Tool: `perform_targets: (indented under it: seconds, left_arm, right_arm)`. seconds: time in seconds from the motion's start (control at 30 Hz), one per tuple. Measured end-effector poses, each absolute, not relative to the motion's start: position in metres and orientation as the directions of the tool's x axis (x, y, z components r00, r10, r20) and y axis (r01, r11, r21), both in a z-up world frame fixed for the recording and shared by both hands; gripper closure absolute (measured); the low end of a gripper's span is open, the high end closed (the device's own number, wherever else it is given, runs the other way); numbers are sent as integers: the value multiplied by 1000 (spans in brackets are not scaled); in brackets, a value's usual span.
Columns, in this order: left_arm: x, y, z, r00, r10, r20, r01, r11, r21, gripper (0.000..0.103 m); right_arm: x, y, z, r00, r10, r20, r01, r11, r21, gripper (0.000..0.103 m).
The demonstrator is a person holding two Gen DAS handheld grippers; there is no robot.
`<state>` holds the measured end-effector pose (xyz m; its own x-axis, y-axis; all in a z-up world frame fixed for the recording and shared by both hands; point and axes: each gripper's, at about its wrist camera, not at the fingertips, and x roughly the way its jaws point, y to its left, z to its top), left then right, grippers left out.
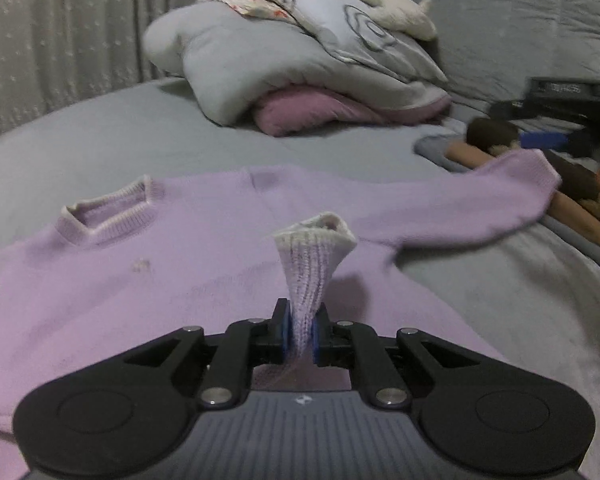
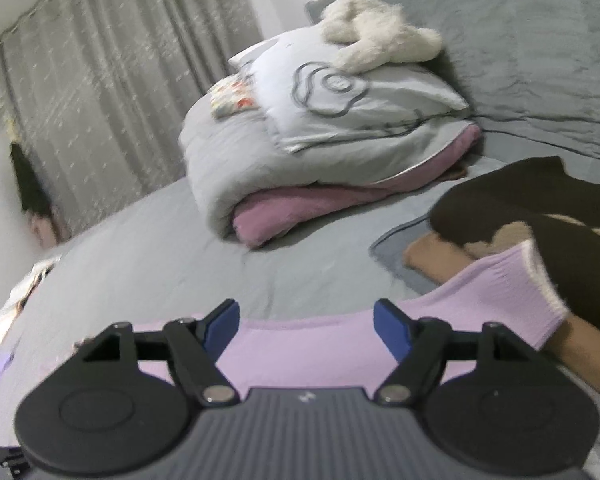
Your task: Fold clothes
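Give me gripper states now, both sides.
Left gripper: shut on the sweater cuff.
Right gripper: open, holding nothing, above the purple sweater.

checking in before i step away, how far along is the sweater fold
Barely begun. Done: the lilac sweater lies spread flat on the bed. In hand: the left gripper pinches one sleeve cuff; the right gripper is open. Left: the other sleeve is outstretched, body unfolded.
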<state>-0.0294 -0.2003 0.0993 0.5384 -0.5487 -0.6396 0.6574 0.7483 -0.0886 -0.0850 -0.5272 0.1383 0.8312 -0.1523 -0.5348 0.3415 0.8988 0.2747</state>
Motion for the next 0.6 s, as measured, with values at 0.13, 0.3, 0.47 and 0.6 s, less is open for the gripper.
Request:
perform_targets:
  seconds: [0.13, 0.3, 0.47, 0.6]
  left_arm:
    - [-42, -176, 112, 497, -597, -630, 694, 709, -125, 94]
    - [-56, -168, 116, 416, -657, -629, 763, 629, -152, 86]
    - [-62, -164, 118, 386, -679, -624, 779, 602, -174, 85]
    - [-42, -126, 114, 505, -550, -665, 670, 736, -99, 78]
  right_arm:
    - [-71, -500, 133, 826, -79, -558, 258, 933, 251, 22]
    - [-56, -469, 127, 814, 11, -581, 168, 953, 252, 19]
    - [-49, -443, 120, 788, 79, -611, 85, 968, 235, 16]
    - [-45, -424, 115, 759, 125, -639, 16, 977, 211, 14]
